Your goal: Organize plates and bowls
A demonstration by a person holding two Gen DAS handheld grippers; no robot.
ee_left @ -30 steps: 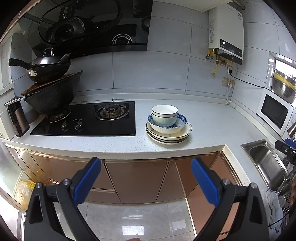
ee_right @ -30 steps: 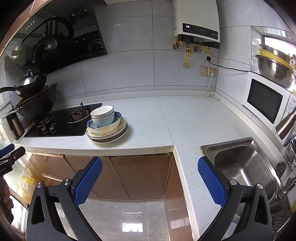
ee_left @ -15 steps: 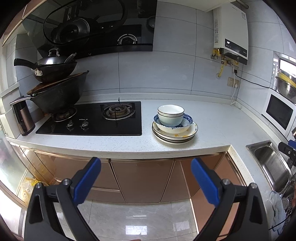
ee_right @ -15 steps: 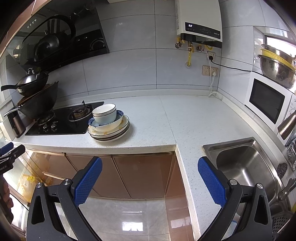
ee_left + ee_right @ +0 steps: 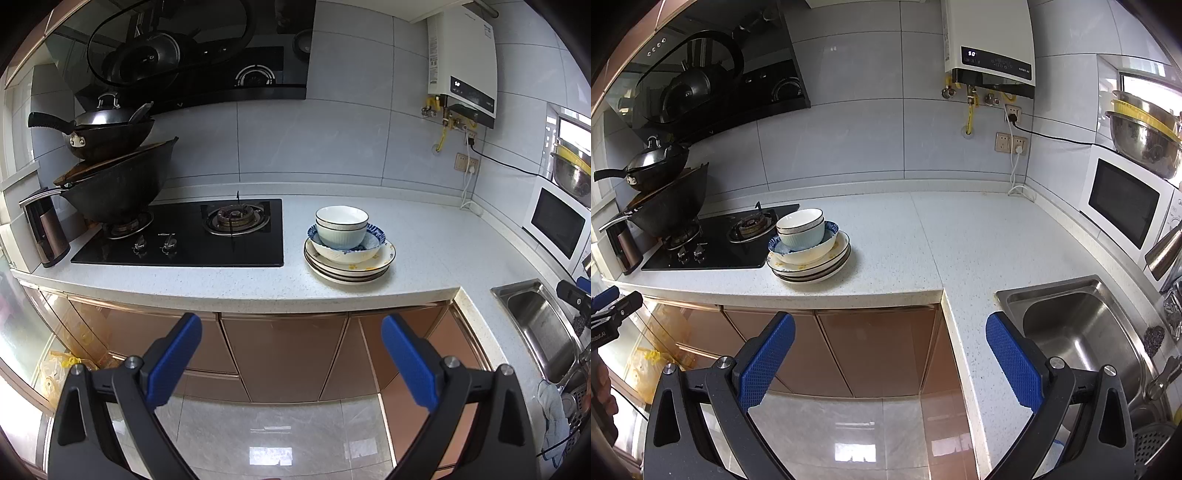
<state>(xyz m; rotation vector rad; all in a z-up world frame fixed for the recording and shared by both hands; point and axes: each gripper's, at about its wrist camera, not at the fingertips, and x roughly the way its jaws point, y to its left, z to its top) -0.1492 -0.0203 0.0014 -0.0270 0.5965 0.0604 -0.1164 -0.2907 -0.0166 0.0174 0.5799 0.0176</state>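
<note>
On the far left of the white countertop [image 5: 424, 236], two dark woks [image 5: 114, 177] sit stacked over a black gas hob [image 5: 184, 240]. Just right of the hob stands the dish pile: several plates [image 5: 349, 266] at the bottom, a blue-patterned bowl [image 5: 347, 245] on them, and white bowls [image 5: 341, 225] nested on top. Further right the counter turns a corner toward a steel sink [image 5: 1078, 328], with a microwave [image 5: 1123, 203] on the side wall. Both tools hang out in front of the copper cabinet doors, well apart from the dishes. The left gripper [image 5: 291, 354] has its blue pads spread wide, holding nothing. The right gripper [image 5: 890, 354] is likewise spread and empty.
</note>
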